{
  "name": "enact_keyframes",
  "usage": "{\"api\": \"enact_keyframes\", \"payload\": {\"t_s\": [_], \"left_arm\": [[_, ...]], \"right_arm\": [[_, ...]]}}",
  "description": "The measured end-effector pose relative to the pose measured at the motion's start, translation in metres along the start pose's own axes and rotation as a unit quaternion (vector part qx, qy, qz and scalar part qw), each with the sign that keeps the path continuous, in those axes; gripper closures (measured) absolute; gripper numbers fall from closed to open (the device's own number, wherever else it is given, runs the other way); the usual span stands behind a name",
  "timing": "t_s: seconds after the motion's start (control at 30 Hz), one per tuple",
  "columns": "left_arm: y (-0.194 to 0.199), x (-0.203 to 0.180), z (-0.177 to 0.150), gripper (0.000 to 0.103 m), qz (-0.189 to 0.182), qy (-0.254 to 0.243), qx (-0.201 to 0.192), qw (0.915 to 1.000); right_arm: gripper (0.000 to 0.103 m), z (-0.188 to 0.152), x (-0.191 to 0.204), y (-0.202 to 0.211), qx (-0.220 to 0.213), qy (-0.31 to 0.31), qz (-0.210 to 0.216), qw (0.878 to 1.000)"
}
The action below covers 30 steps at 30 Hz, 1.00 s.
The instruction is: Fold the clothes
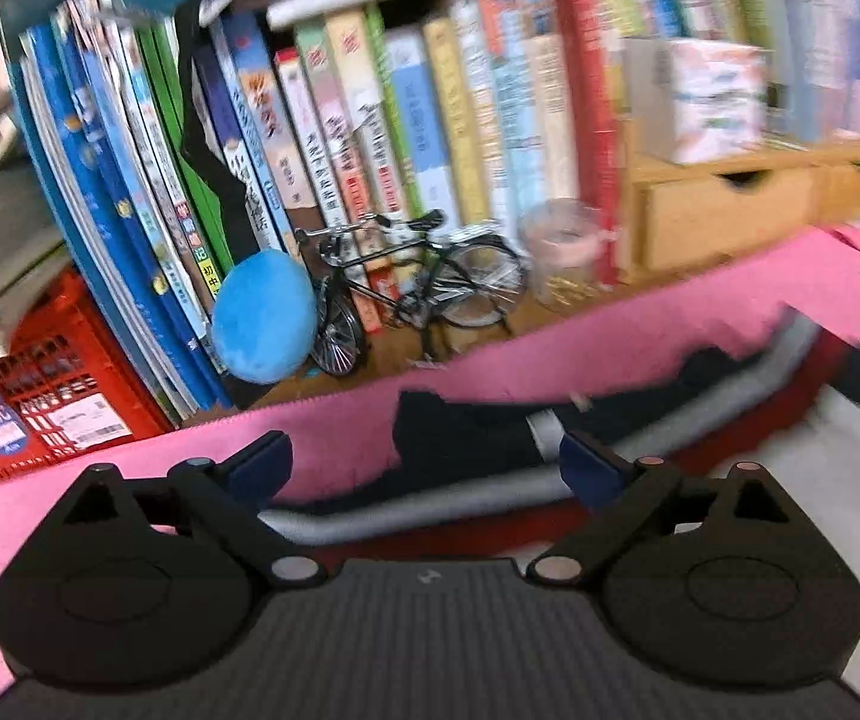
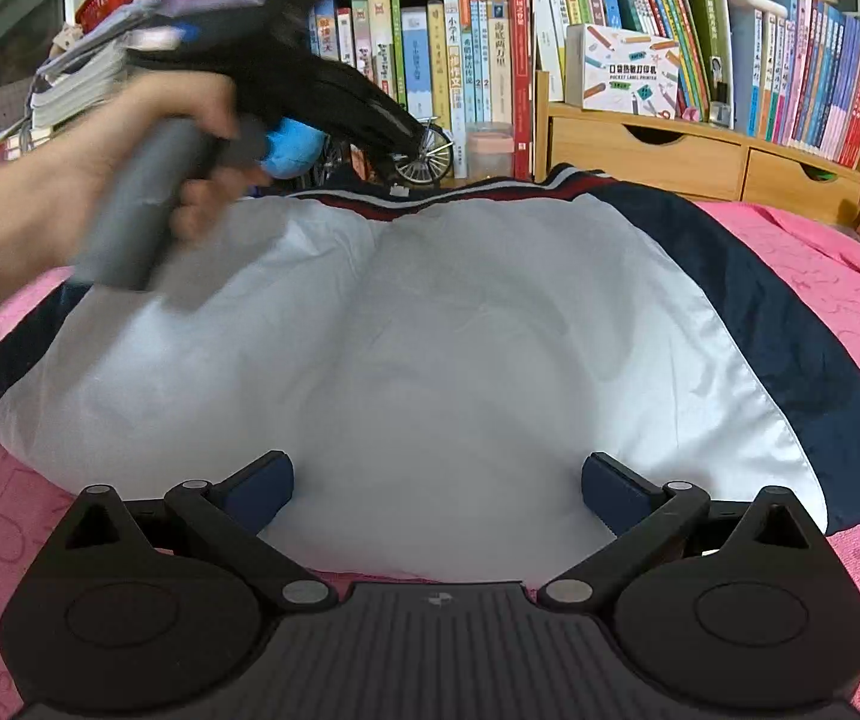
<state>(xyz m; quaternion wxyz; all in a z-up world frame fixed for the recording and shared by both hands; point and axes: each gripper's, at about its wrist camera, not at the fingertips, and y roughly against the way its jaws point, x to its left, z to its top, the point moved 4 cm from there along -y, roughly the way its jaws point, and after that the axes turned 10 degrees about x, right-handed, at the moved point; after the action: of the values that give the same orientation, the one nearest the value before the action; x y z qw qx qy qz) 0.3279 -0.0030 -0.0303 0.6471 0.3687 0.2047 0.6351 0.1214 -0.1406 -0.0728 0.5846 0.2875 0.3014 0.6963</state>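
A jacket, white with navy sides and a red-striped collar, lies spread flat on a pink cloth. My right gripper stands open above its near white edge, and nothing is pinched between the blue pads. In the right wrist view a hand holds the left gripper's grey handle above the jacket's far left corner, blurred. In the left wrist view my left gripper is open over the navy, grey and red collar area of the jacket, and its pads hold nothing.
Behind the pink cloth stands a bookshelf packed with books. In front of the books are a model bicycle, a blue plush toy and a clear jar. Wooden drawers are at the right. A red crate is at the left.
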Motion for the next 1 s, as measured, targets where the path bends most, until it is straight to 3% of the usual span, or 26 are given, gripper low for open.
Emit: {"api": "enact_keyframes", "payload": {"t_s": [0.13, 0.23, 0.3, 0.37, 0.47, 0.6, 0.73, 0.87, 1.0], "left_arm": [[0.051, -0.007, -0.056, 0.005, -0.016, -0.054, -0.015, 0.9983], [0.075, -0.010, -0.091, 0.004, -0.046, -0.074, -0.004, 0.9962], [0.078, -0.019, -0.105, 0.004, -0.073, -0.088, 0.012, 0.9934], [0.070, -0.032, -0.112, 0.003, -0.066, -0.117, 0.017, 0.9909], [0.047, -0.042, -0.110, 0.000, -0.031, -0.135, 0.006, 0.9903], [0.017, -0.031, -0.080, 0.000, -0.027, -0.085, 0.022, 0.9957], [-0.016, -0.028, -0.047, 0.000, 0.012, -0.058, 0.026, 0.9979], [-0.034, -0.022, -0.020, 0.000, -0.002, -0.031, 0.041, 0.9987], [-0.033, -0.012, -0.013, 0.000, -0.003, 0.002, 0.038, 0.9993]], "right_arm": [[0.000, 0.000, 0.000, 0.000, 0.000, -0.001, -0.001, 1.000], [0.000, 0.001, 0.000, 0.000, 0.000, 0.000, 0.000, 1.000], [0.000, 0.001, -0.001, 0.000, 0.000, 0.000, -0.001, 1.000], [0.000, 0.001, 0.000, 0.000, 0.000, 0.000, -0.001, 1.000], [0.000, 0.000, 0.000, -0.001, 0.000, -0.001, -0.001, 1.000], [0.000, 0.000, 0.000, -0.001, 0.000, -0.002, -0.002, 1.000], [0.000, 0.000, 0.001, 0.000, -0.001, -0.005, -0.002, 1.000], [0.000, -0.001, 0.001, 0.000, -0.002, -0.010, -0.001, 1.000], [0.000, -0.001, 0.001, 0.001, -0.003, -0.015, 0.003, 1.000]]}}
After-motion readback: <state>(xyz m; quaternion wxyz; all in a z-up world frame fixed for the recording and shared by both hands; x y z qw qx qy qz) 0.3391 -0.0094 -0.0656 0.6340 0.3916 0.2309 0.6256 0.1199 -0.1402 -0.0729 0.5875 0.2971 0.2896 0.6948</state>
